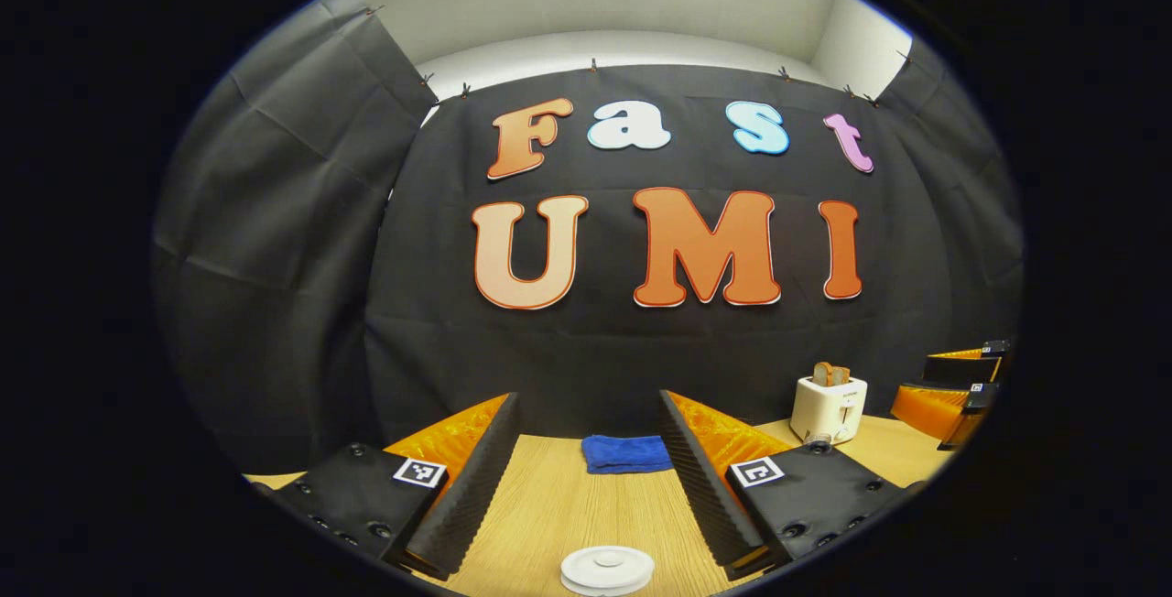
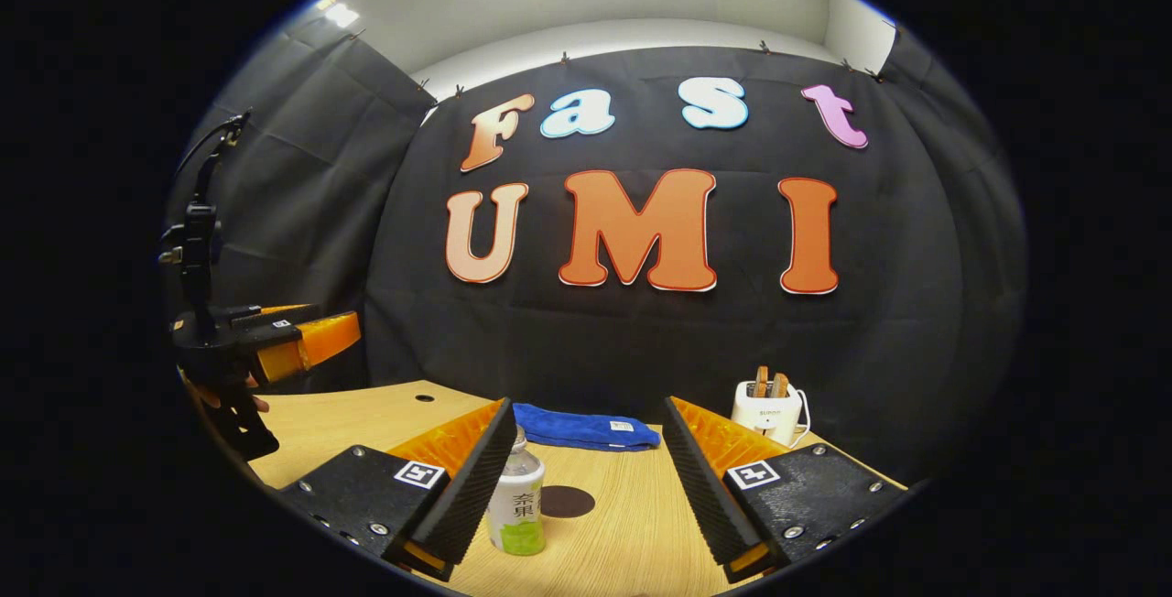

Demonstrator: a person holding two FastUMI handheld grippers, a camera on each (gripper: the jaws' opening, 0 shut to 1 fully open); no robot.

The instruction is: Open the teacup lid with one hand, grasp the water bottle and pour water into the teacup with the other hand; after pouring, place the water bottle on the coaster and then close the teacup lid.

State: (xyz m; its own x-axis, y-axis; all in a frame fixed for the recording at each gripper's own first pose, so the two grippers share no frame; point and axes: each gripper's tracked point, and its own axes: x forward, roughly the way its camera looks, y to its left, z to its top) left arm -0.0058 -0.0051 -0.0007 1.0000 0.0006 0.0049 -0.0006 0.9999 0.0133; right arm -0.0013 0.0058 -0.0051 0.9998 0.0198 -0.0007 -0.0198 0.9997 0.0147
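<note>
1. On the wooden table, taken as the landmark, the water bottle stands upright with a dark round coaster just beside it, toward the wall.
2. At the table's near edge in the left gripper view, the white teacup lid lies flat between the left gripper's spread fingers, which touch nothing.
3. The right gripper is likewise released, jaws wide; the bottle sits close by its left finger, though contact cannot be told.
4. At the table's back lie a blue cloth and a white toaster holding bread.
5. The right gripper view also catches the left gripper off to its left above the table.
</note>
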